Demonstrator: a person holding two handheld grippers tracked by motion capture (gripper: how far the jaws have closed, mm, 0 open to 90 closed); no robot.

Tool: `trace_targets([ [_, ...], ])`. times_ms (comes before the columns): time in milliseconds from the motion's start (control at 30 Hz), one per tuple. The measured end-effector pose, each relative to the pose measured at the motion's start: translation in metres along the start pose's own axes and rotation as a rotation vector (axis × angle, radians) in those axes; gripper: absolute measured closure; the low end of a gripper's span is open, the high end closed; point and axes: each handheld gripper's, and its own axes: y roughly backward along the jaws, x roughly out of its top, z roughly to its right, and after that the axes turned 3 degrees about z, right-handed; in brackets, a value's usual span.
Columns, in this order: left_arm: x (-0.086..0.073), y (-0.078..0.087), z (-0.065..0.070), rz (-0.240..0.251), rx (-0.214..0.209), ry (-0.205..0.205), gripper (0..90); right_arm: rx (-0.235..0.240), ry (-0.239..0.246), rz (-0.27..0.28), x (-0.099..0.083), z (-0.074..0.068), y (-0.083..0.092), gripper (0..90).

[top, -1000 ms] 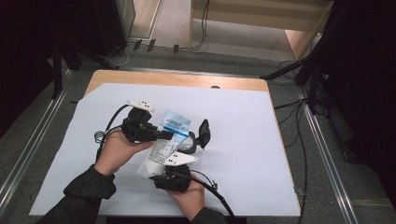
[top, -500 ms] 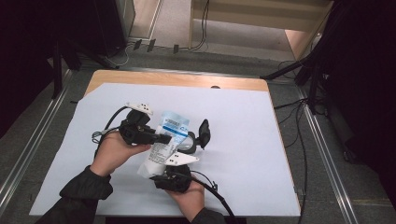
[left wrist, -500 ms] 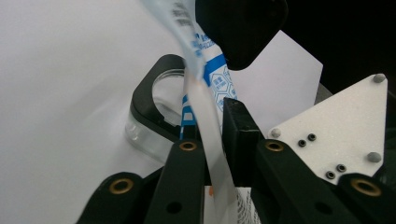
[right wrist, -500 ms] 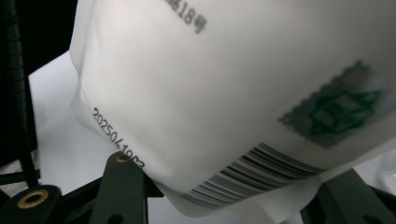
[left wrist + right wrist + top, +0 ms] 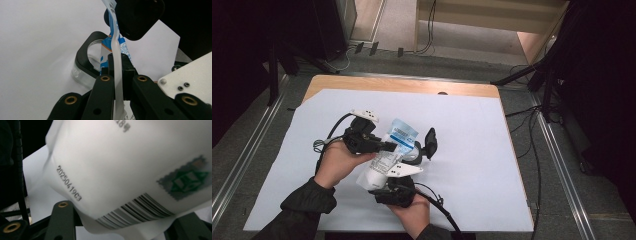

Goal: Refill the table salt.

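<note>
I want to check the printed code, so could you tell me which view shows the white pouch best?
The right gripper view: the pouch sits close, with date code and barcode readable. The high view shows the whole pouch small, between both grippers. The left gripper view shows it edge-on.

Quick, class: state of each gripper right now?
Left gripper: shut on the pouch, pinching its flat edge.
Right gripper: shut on the pouch, around its lower body.

A white plastic pouch with blue print and a barcode [image 5: 389, 152] is held tilted above the surface, its blue-labelled top toward one o'clock, over a clear container with a black rim [image 5: 86, 61].
</note>
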Motion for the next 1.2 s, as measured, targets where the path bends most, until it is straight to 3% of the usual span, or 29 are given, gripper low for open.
trace_targets([
  [500,-0.002,-0.001,0.003,-0.005,-0.029,-0.011,84.8,0.017,-0.06,0.039,0.0,0.005,0.002,53.0],
  [800,-0.006,0.012,0.001,-0.018,-0.051,0.006,82.7,0.03,-0.071,0.048,0.0,0.004,0.003,53.5],
  [967,-0.007,0.01,0.002,-0.036,-0.022,-0.007,89.9,0.036,-0.078,0.041,0.0,0.002,0.002,53.4],
  [1200,-0.006,0.011,0.003,-0.015,-0.008,0.007,90.0,0.028,-0.045,0.05,0.002,0.0,0.003,52.8],
])
